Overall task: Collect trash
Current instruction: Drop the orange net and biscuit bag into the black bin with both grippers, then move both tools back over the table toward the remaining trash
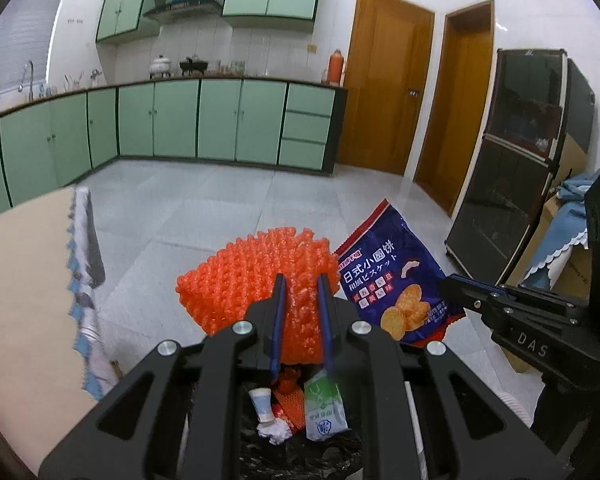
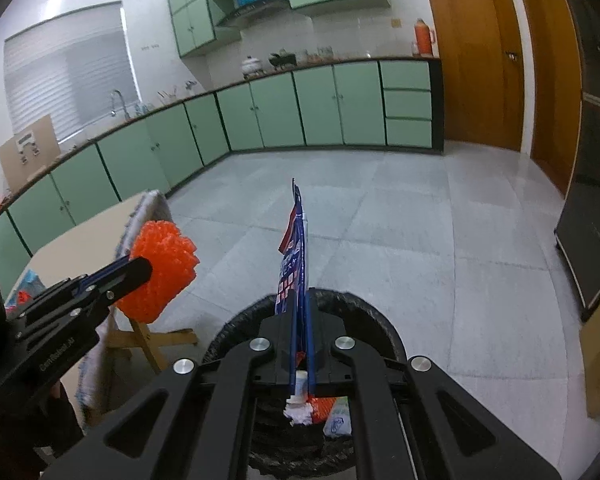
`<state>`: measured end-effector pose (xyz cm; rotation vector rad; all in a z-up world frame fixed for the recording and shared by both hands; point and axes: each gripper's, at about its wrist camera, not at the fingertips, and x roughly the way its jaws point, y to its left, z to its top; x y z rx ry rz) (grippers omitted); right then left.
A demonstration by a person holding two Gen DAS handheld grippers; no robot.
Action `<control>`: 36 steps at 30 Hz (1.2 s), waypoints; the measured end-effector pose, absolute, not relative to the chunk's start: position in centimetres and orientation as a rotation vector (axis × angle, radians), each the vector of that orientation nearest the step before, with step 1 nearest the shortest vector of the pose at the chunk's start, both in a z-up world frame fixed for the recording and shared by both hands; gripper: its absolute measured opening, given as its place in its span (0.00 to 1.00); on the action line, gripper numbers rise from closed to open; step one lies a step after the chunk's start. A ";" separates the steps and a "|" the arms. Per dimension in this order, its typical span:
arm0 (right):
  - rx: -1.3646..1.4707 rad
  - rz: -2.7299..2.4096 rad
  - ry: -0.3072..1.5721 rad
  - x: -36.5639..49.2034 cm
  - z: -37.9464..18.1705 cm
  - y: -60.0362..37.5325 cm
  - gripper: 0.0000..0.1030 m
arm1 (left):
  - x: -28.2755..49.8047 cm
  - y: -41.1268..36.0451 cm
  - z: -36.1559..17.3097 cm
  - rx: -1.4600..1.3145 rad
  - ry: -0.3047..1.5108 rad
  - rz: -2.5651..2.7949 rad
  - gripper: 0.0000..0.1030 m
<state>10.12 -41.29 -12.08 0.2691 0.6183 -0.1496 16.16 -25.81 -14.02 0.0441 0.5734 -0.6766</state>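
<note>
Inspection of progress on the trash collection.

The left gripper is clamping an orange foam fruit net; its jaws are pressing into the mesh from both sides at centre frame of the left wrist view. In the right wrist view the same net is showing at left of centre, beyond that gripper's tips.

The right gripper is standing pressed together on a blue snack packet, which is sticking up edge-on from between the jaws at centre of that view. In the left wrist view the packet is showing its printed face at right of centre, just beside the net.

The black-lined bin is lying directly beneath both grippers, its rim curving around the lower centre of the right wrist view. Already lying inside it: a small paper cup, a crumpled white tissue, a green-and-white wrapper and a scrap of orange netting.

Judgement: several pieces are already collected, and two more are being held over the bin mouth, not yet let go. Dropping both is the step in hand.

Outstanding: at the far left of the right wrist view, coloured items are lying on the table, half hidden behind the left gripper; whether they are trash I cannot tell. The floor within view is showing no litter.
</note>
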 end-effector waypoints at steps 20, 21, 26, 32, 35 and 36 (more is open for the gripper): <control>0.331 -0.181 0.745 13.5 -17.0 -43.4 0.21 | 20.2 -28.1 -17.2 0.073 0.695 -0.613 0.27; 0.333 -0.183 0.744 13.5 -17.0 -43.5 0.23 | 20.2 -27.9 -17.2 0.072 0.697 -0.611 0.28; 0.337 -0.204 0.723 12.9 -16.4 -43.5 0.46 | 20.3 -27.0 -16.6 0.044 0.690 -0.597 0.44; 0.311 -0.245 0.639 11.3 -13.8 -42.6 0.74 | 20.1 -23.1 -13.1 -0.025 0.616 -0.558 0.60; 0.306 -0.238 0.582 10.5 -11.9 -41.9 0.85 | 19.7 -20.5 -10.9 -0.045 0.564 -0.523 0.66; 0.300 -0.232 0.557 10.2 -11.1 -41.4 0.86 | 19.4 -19.2 -10.0 -0.048 0.538 -0.499 0.68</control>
